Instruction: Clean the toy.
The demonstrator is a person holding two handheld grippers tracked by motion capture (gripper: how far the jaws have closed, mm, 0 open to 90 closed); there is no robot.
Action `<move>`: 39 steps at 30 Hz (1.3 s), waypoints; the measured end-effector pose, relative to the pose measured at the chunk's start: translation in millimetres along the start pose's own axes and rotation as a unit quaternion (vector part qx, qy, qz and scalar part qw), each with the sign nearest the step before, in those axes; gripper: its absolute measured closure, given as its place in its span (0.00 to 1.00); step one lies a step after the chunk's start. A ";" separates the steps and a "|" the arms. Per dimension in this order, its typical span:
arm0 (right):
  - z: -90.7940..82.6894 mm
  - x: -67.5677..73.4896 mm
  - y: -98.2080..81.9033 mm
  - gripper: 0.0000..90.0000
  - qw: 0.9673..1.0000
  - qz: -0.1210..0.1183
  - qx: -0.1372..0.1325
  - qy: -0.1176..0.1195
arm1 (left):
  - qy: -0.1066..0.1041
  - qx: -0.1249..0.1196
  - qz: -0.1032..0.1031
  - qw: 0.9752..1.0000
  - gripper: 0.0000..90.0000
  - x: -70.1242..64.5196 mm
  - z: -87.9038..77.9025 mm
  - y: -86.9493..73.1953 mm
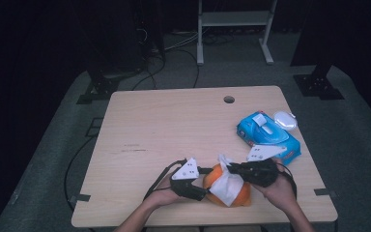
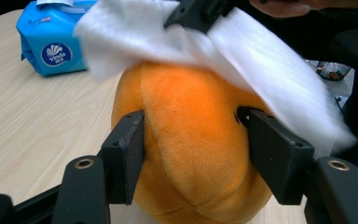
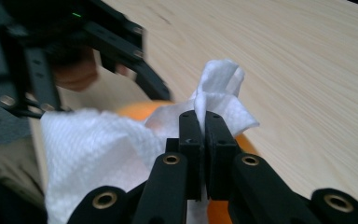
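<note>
An orange plush toy (image 1: 212, 179) sits near the front edge of the wooden table (image 1: 174, 125). My left gripper (image 1: 206, 183) comes in from the left, and its two pads (image 2: 126, 154) press into the plush's (image 2: 186, 93) sides. A white wipe (image 1: 229, 186) is draped over the top and right side of the plush. My right gripper (image 1: 231, 168) is shut on the wipe (image 3: 93, 149) near its bunched upper corner, with the jaws (image 3: 204, 121) pinched together on the cloth just above the plush (image 3: 140, 109). The wipe (image 2: 261, 60) hides the plush's far side.
A blue pack of wipes (image 1: 268, 137) lies at the right of the table, and a clear white oval lid (image 1: 285, 119) is beside it. A cable hole (image 1: 229, 99) sits near the far edge. A metal rack (image 1: 234, 19) stands on the floor beyond.
</note>
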State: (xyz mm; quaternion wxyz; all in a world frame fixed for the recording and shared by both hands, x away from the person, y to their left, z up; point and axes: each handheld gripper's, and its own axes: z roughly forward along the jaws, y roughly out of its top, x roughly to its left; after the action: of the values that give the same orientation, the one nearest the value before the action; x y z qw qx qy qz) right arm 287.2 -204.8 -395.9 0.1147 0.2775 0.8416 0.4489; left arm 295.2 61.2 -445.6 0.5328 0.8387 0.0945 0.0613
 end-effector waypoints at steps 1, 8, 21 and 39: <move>-2.7 -4.9 -3.4 0.96 1.000 0.008 -0.001 -0.004 | -0.001 -0.001 -0.003 1.000 0.42 1.0 -0.2 -0.6; -1.4 -2.5 -7.1 0.96 1.000 0.009 0.000 0.000 | -0.010 -0.020 -0.042 0.999 0.29 6.2 -3.1 5.6; 3.9 14.3 2.7 0.96 0.999 -0.026 -0.001 0.022 | -0.009 -0.009 -0.039 0.999 0.37 5.7 -1.0 -1.1; -16.9 -7.8 -13.9 0.96 1.000 0.006 -0.008 -0.005 | -0.007 -0.010 -0.052 0.999 0.38 10.3 -3.2 -7.1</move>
State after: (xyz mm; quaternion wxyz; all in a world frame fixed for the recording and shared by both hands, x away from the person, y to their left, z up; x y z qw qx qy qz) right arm 281.1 -227.1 -398.1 0.1186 0.2837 0.8357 0.4550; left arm 303.9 69.3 -450.7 0.5444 0.8276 0.1336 0.0289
